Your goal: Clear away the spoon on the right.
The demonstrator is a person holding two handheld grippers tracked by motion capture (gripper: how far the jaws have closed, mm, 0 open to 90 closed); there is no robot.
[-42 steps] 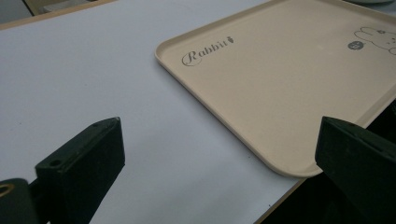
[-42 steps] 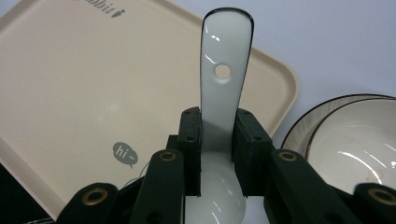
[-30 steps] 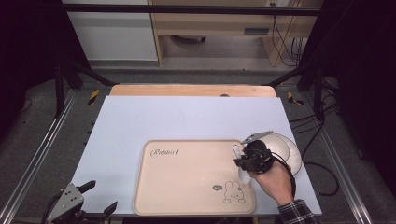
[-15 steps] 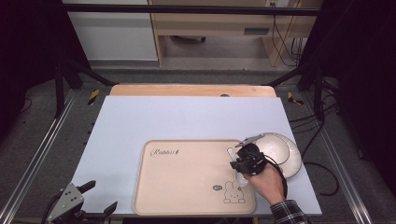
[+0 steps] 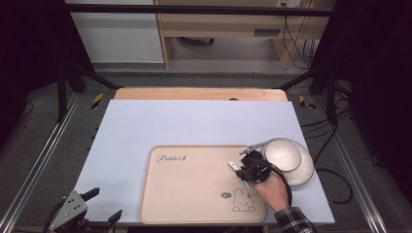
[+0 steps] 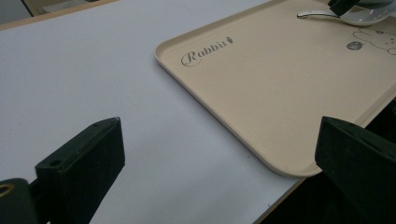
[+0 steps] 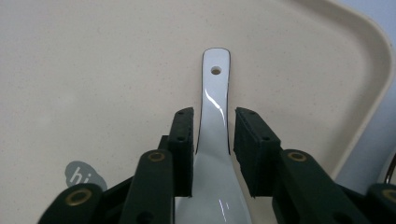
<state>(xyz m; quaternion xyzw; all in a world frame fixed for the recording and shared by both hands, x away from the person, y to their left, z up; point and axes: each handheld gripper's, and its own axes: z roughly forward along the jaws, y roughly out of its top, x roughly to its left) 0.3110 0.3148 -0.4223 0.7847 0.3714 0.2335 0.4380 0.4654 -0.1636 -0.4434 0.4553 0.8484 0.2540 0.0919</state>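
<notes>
A white ceramic spoon [image 7: 215, 93] lies on the beige "Rabbit" tray [image 7: 93, 70], handle pointing away from me. My right gripper [image 7: 212, 154] straddles the handle; its jaws have just been opening, and a thin gap shows on each side, so the pads do not press on it. In the high view the right gripper [image 5: 245, 167] is over the tray's [image 5: 194, 184] right part with the spoon's [image 5: 233, 165] handle sticking out to the left. My left gripper [image 5: 104, 204] rests at the table's front left corner, open and empty [image 6: 219, 154].
A white bowl on a plate [image 5: 284, 155] stands on the light blue table top just right of the tray. A rabbit drawing [image 5: 243, 200] marks the tray's front right corner. The person's right hand [image 5: 269, 191] comes in from the bottom edge.
The right gripper moved left and down from the bowl's edge onto the tray with the spoon. The left gripper kept still.
</notes>
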